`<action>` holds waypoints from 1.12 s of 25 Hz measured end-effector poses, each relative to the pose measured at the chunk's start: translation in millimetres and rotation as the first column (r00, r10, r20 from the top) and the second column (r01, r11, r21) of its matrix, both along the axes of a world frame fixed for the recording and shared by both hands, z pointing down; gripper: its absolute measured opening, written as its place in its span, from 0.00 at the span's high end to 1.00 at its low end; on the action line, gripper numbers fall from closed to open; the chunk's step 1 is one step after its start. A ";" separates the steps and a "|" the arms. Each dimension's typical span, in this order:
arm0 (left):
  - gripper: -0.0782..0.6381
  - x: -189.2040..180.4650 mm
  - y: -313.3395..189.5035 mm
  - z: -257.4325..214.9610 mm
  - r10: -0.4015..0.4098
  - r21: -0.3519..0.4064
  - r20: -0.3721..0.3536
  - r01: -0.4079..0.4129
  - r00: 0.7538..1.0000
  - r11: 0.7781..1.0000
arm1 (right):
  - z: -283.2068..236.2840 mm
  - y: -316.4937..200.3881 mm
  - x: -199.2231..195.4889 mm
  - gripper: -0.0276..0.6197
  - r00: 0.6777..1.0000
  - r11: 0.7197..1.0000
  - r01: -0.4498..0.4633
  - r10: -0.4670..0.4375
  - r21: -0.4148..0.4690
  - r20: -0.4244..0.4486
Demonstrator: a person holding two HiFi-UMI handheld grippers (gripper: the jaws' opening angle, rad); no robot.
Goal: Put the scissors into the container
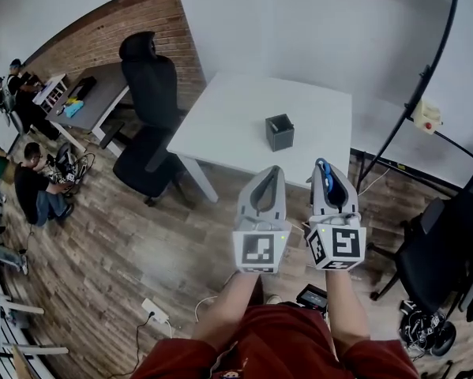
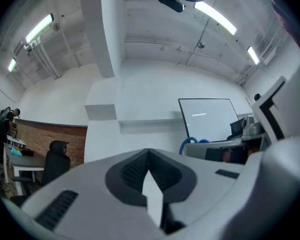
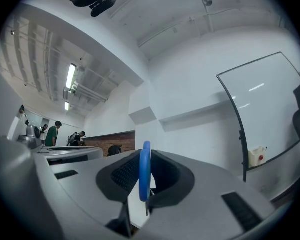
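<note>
A small dark grey container (image 1: 279,132) stands open-topped on the white table (image 1: 228,125), near its front right part. Both grippers hang side by side over the wooden floor, short of the table's front edge and pointing toward it. My right gripper (image 1: 324,164) is shut on blue-handled scissors (image 1: 326,178); in the right gripper view the blue handle loop (image 3: 144,174) stands upright between the pads. My left gripper (image 1: 276,169) is shut with nothing in it, its tips meeting (image 2: 148,152). From the left gripper view the scissors' blue handle (image 2: 192,143) shows at the right.
A black office chair (image 1: 151,93) stands at the table's left side, another chair (image 1: 449,251) at the far right. A curved black stand pole (image 1: 426,77) rises right of the table. A power strip (image 1: 155,312) lies on the floor. People sit at a desk far left.
</note>
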State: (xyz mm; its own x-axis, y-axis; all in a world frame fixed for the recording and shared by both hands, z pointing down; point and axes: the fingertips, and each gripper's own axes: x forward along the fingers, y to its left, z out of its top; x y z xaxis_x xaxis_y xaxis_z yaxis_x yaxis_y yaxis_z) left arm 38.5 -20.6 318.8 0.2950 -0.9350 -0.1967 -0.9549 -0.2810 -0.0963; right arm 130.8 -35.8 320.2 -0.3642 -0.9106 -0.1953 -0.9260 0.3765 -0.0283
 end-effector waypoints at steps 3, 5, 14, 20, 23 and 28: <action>0.88 -4.4 -18.6 2.6 0.008 -0.006 -0.013 -0.008 1.000 1.000 | 2.9 -18.6 -4.0 0.87 1.000 1.000 -0.012 0.012 -0.005 -0.003; 0.88 -11.7 -34.4 7.4 0.011 0.000 0.010 -0.011 1.000 1.000 | 4.2 -31.4 -11.7 0.87 1.000 1.000 -0.012 0.012 -0.006 -0.010; 0.88 -54.9 -105.8 9.6 0.010 -0.029 -0.017 -0.010 1.000 1.000 | 4.7 -108.1 -45.5 0.87 0.999 0.999 -0.034 0.034 -0.028 -0.018; 0.88 -82.0 -157.5 8.6 0.053 -0.040 -0.023 -0.054 0.998 0.998 | 0.1 -158.0 -70.7 0.87 0.997 0.997 -0.072 0.071 -0.028 -0.019; 0.88 -93.6 -184.6 4.0 0.068 -0.032 -0.025 -0.069 0.997 0.997 | -1.3 -181.9 -80.0 0.87 0.995 0.995 -0.093 0.092 -0.029 -0.024; 0.88 -100.4 -219.4 2.5 0.116 -0.035 -0.020 -0.117 0.993 0.993 | -0.6 -212.6 -84.1 0.87 0.989 0.989 -0.144 0.143 -0.036 -0.025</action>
